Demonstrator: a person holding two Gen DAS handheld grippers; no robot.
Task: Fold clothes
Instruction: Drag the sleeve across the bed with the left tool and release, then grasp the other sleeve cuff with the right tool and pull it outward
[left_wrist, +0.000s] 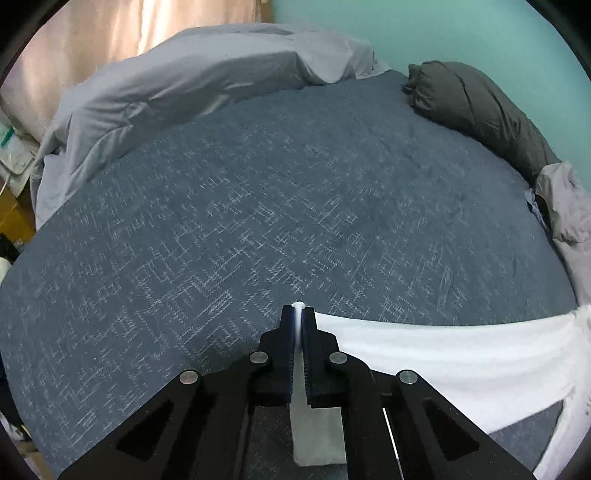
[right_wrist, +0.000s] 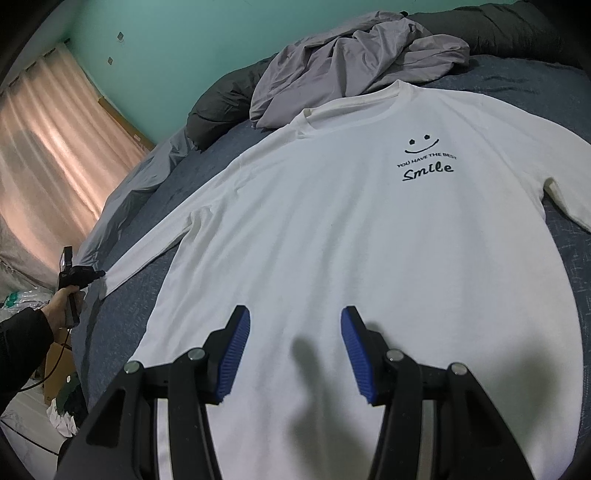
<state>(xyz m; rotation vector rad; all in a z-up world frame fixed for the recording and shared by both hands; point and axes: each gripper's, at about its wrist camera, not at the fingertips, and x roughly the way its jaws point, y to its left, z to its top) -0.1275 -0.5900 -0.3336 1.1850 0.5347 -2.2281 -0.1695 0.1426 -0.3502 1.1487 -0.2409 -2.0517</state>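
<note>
white shirt (right_wrist: 369, 229) chest print, "YOU HAVE THE BEST Smile"

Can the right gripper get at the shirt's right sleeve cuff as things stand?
Probably yes. The right gripper is open and empty over the white shirt; the right sleeve lies flat and uncovered on the bed. Only a sideways reach is needed.

The white long-sleeved cotton shirt (right_wrist: 332, 240) runs off the bottom of the right wrist view, so its hem is unseen, and its far sleeve is cut by the right edge. In the left wrist view only a stretched sleeve shows, its cuff hidden between the black left hand-held gripper (left_wrist: 297, 325) pads. The small clutter (right_wrist: 22, 299) beside the blue bed (left_wrist: 258, 203) is perhaps plastic packaging, too small to tell.
</note>
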